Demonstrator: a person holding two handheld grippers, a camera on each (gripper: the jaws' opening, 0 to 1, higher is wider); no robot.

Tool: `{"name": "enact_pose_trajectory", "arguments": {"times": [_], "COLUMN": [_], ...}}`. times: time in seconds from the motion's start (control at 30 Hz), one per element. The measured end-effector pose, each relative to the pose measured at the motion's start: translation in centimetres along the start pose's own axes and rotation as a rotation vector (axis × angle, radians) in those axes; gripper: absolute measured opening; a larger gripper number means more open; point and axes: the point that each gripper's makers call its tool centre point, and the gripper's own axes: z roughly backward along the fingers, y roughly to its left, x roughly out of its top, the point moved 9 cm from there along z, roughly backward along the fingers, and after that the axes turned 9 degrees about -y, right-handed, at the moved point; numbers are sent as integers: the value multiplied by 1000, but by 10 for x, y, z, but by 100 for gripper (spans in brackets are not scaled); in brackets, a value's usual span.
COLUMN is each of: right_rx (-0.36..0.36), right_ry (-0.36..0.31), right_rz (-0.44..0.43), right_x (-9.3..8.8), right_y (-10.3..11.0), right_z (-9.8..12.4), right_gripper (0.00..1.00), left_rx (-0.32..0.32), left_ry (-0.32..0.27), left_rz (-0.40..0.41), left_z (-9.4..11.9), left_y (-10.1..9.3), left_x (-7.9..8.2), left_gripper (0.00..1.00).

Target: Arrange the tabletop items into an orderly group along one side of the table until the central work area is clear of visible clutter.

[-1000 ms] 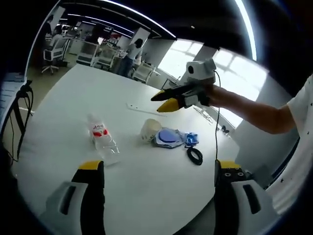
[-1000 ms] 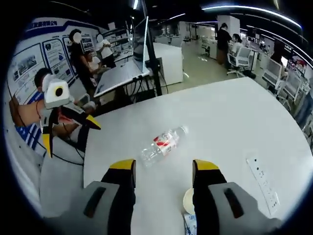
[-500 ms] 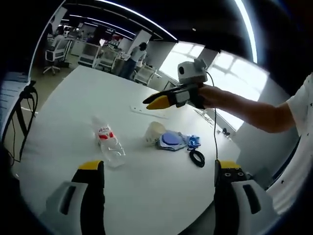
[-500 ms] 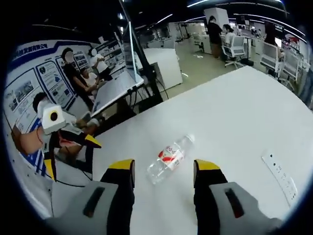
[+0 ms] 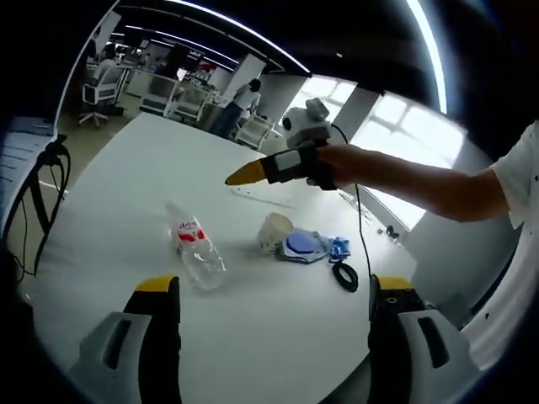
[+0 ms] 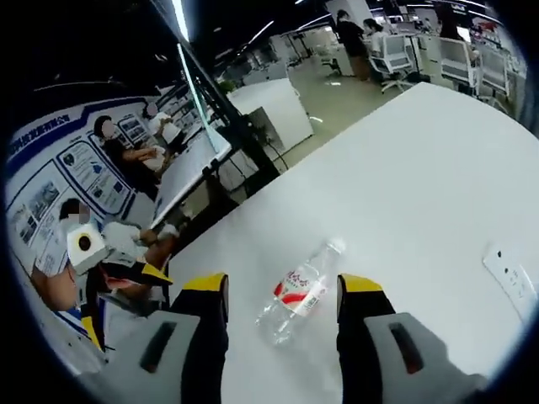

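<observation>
- Left gripper view: left gripper (image 5: 274, 307) hangs low at the near edge of the white table (image 5: 126, 168), jaws wide apart w/ nothing between them.
- Clear water bottle (image 5: 195, 247) w/ red label lies on its side on the table, just past the left jaw and a bit right of it, not touching it.
- Right of the bottle, near but apart: paper cup (image 5: 274, 231) tipped on its side, mouth facing the camera.
- Touching the cup's right side is a round blue thing (image 5: 301, 245) (can't tell what exactly), then a blue crumpled bit (image 5: 338, 247) beside that.
- Black coiled cable (image 5: 344, 276) sits just nearer than the blue bit, toward the table's right edge.
- White power strip (image 5: 257, 195) lies flat farther back, well apart from the cup cluster.
- Right gripper (image 5: 237, 178) comes in from the right, held above the table over the strip area, yellow tips close together from this angle. Person's forearm (image 5: 413, 181) runs out behind it.
- Right gripper view: right gripper (image 6: 282, 286) has its jaws open, and the same bottle (image 6: 301, 291) shows in the gap between them, lying on the table (image 6: 404, 160) further ahead. Not gripped, nothing touching it.
- Power strip (image 6: 512, 282) sits at the far right of this view.
- Left gripper (image 6: 126, 278) shows on the left past the table edge, in a hand. Jaws apart there too.
- Background: office w/ chairs and ppl sitting by the wall posters.
</observation>
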Motion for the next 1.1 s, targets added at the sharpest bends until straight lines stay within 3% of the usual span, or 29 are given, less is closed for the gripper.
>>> {"name": "enact_pose_trajectory", "arguments": {"times": [0.2, 0.47, 1.1], "right_rx": [-3, 0, 7], "right_ry": [-2, 25, 126], "right_rz": [-160, -291, -436], "right_x": [-1, -3, -11], "right_y": [-17, -36, -62], "right_z": [-23, -53, -92], "right_gripper": [46, 49, 43], "left_rx": [9, 18, 24], "left_ry": [-7, -20, -21], "left_rz": [13, 35, 74], "left_z": [0, -2, -12], "left_y": [6, 15, 38], "left_x": [0, -2, -6], "left_gripper": [95, 95, 95]}}
